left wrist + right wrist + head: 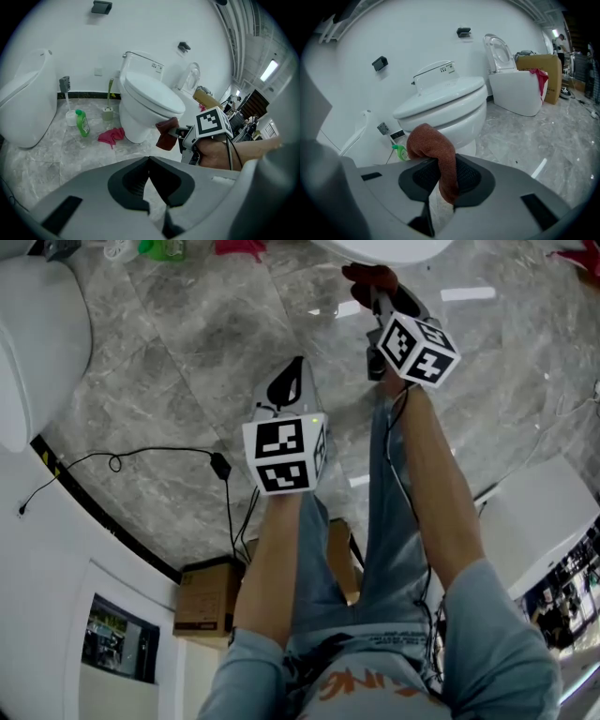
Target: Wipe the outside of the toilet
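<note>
Head view puts the right gripper (377,307) and its rust-red cloth (366,277) beside the toilet (384,247); left gripper view has the left gripper (149,161) pressed together, empty; right gripper view shows jaws pinching the cloth, so wiping looks hardly begun

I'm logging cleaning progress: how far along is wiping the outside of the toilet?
Done: the brown cloth is clamped in the right tool. In hand: it is held at the front of the toilet, contact unclear. Left: seemingly all the wiping; no wet streaks show. The left tool holds nothing.
</note>
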